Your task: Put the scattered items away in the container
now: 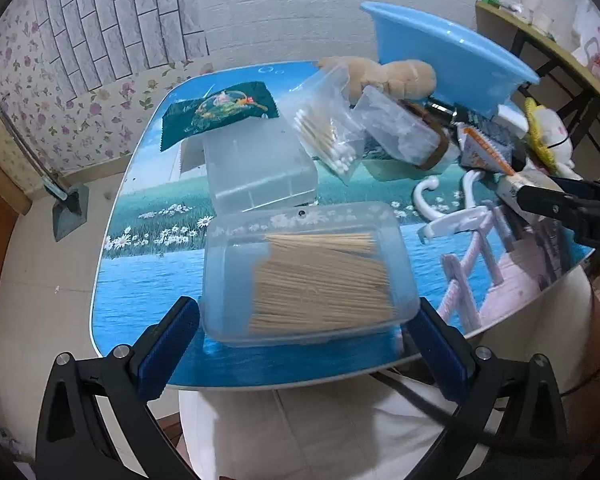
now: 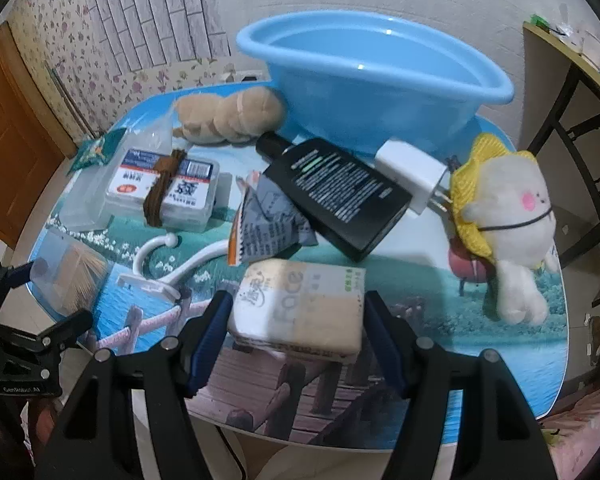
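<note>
Left gripper (image 1: 300, 340) fingers spread wide around toothpick box (image 1: 308, 276) at desk (image 1: 148, 288) near edge, seemingly not pressing; right gripper (image 2: 296, 336) fingers flank tissue pack (image 2: 300, 312), contact unclear; both poised for lift into blue basin (image 2: 380, 80) at desk's far side, still empty.

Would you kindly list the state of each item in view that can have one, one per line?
blue basin: upright, empty.
toothpick box: lid on, full, between the left gripper's open jaws.
tissue pack: sealed, between the right gripper's jaws; contact unclear.
black bottle: lying flat, cap on.
cotton swab bag: lying flat; seal unclear.
yellow-hatted plush: lying on its side.
</note>
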`<action>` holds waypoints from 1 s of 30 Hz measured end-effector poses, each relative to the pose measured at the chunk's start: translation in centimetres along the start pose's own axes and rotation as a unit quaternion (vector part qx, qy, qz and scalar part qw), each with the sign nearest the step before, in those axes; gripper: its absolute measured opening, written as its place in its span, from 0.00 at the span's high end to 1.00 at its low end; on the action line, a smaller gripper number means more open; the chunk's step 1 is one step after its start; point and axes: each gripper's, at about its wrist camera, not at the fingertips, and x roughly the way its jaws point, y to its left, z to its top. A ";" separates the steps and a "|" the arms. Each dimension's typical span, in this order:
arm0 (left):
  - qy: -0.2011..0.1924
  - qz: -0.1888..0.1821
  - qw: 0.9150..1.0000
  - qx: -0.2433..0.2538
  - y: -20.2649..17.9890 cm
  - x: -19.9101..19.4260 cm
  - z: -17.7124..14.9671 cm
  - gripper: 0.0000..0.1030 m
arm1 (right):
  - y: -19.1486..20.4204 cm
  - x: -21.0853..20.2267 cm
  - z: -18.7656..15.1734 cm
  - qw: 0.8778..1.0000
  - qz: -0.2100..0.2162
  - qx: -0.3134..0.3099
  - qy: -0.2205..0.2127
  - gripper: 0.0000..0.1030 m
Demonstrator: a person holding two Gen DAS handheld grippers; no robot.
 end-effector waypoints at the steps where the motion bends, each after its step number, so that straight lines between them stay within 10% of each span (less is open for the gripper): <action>1: -0.005 -0.005 1.000 -0.003 0.3 -0.3 0.0 0.00 | -0.2 -0.2 0.0 1.000 0.001 0.001 -0.004 0.36; 30: 0.037 -0.093 0.987 0.129 -2.0 -3.2 -7.0 0.00 | -10.3 -6.3 0.1 0.989 -0.035 0.109 -0.097 0.36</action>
